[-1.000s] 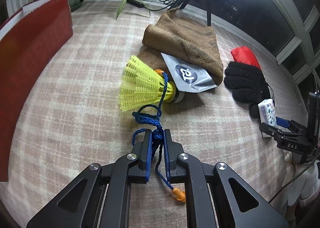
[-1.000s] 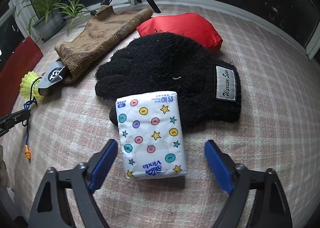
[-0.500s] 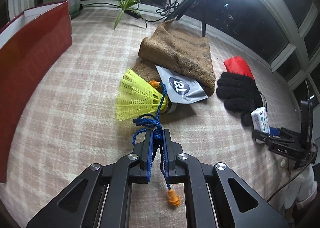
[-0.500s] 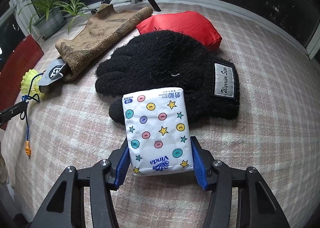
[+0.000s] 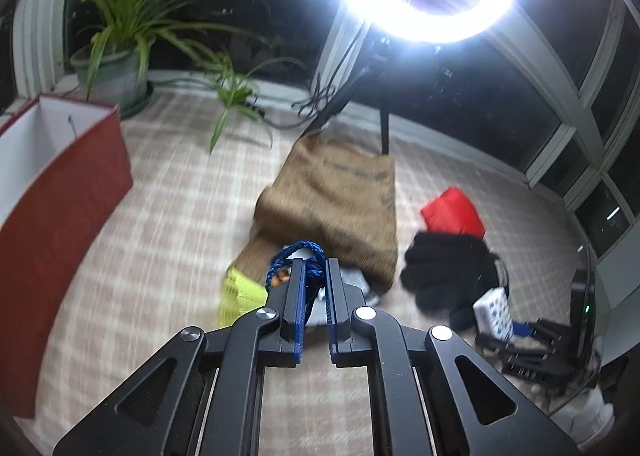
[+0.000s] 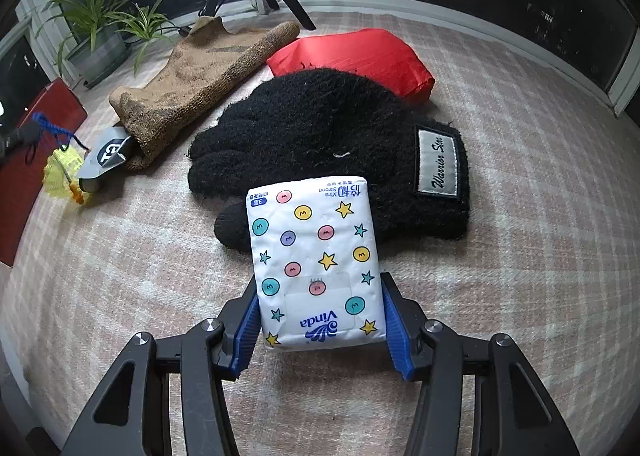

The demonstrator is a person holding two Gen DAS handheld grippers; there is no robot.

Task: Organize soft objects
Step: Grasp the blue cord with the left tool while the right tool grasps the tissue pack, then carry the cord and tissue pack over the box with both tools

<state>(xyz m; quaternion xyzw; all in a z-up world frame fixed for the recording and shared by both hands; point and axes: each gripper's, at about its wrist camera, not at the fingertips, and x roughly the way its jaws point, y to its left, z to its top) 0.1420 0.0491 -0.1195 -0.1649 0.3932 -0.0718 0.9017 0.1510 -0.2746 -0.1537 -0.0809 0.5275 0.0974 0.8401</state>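
Lifted now, my left gripper (image 5: 313, 274) pinches the blue cord (image 5: 298, 252) above the yellow shuttlecock (image 5: 240, 294); my right gripper (image 6: 320, 320) has closed onto the tissue pack (image 6: 316, 260), lying against the black glove (image 6: 328, 135).

Your left wrist view looks forward and down toward the black glove (image 5: 448, 268), well back from it, blurred, so its tilt is perhaps shallow. Your right wrist view sits close over the same black glove (image 6: 320, 135), aimed steeply down. Both share the glove and brown cloth (image 5: 340, 207) beside it.
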